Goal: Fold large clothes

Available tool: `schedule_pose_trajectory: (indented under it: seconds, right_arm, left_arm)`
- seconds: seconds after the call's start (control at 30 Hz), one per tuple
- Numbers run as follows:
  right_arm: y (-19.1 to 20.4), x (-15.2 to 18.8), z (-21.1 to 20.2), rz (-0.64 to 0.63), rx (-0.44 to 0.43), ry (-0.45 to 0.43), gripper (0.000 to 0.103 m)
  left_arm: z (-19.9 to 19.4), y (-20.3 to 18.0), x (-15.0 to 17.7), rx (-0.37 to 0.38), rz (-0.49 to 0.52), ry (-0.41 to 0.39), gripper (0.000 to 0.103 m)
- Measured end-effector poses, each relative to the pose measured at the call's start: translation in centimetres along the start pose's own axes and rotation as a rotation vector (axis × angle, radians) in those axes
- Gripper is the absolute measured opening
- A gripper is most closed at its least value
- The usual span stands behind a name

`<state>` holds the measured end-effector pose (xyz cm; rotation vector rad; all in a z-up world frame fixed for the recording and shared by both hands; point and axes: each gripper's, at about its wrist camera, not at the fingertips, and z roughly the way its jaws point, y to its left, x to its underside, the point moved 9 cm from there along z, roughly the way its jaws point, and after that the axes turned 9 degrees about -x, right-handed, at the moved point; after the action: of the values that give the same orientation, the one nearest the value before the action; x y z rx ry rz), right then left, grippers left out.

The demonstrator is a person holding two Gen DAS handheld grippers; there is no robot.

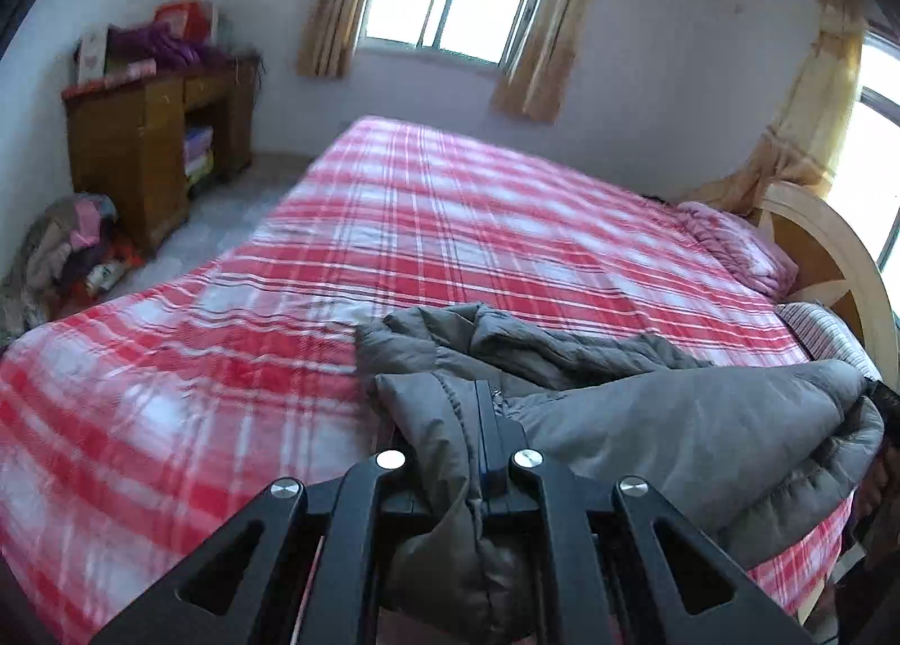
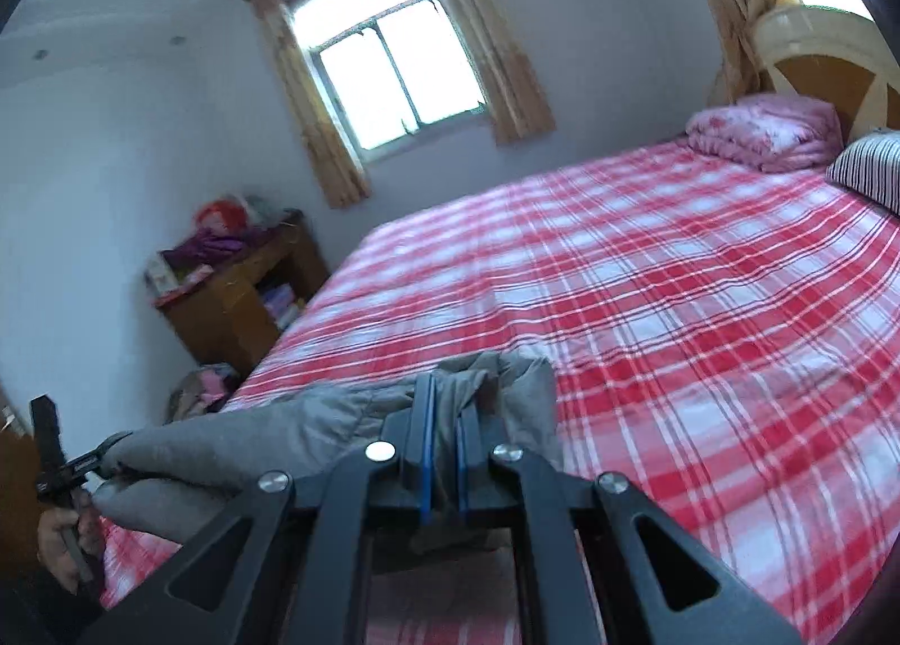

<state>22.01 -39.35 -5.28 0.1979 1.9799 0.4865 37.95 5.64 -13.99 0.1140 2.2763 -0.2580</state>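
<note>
Grey padded jacket (image 1: 647, 409) lies bunched near the front edge of the bed (image 1: 394, 229), part of it raised off the red plaid cover; no neat fold visible yet.

Left gripper (image 1: 488, 437): jaws narrow, clamped on a seam edge of the jacket; right gripper (image 2: 444, 448): jaws narrow, pinching another gathered edge of the same jacket.

Right wrist view shows the cloth spanning between the two grippers, a hand (image 2: 62, 544) at the far left.

Judgement: early stage; both edges are gripped, jacket lifted but crumpled; spreading flat, laying sleeves in and folding over all remain; bed beyond is free of clothes.
</note>
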Motion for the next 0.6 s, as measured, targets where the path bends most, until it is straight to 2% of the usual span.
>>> schedule_pose_trajectory:
  seconds: [0.17, 0.3, 0.47, 0.6]
  right_arm:
    - [-3.6, -0.2, 8.4, 0.037, 0.093, 0.083, 0.008]
    - [-7.1, 1.4, 12.7, 0.063, 0.166, 0.145, 0.008]
    - [-10.6, 3.1, 15.9, 0.139, 0.197, 0.196, 0.01]
    - [-11.1, 3.2, 17.5, 0.113, 0.217, 0.217, 0.015]
  left_arm:
    - [8.1, 0.2, -1.0, -0.105, 0.049, 0.065, 0.011]
    - [12.3, 0.9, -0.9, -0.115, 0.011, 0.135, 0.016]
    - [13.2, 1.8, -1.8, -0.078, -0.073, 0.16, 0.025]
    - [13.3, 2.3, -2.7, -0.069, -0.101, 0.167, 0.029]
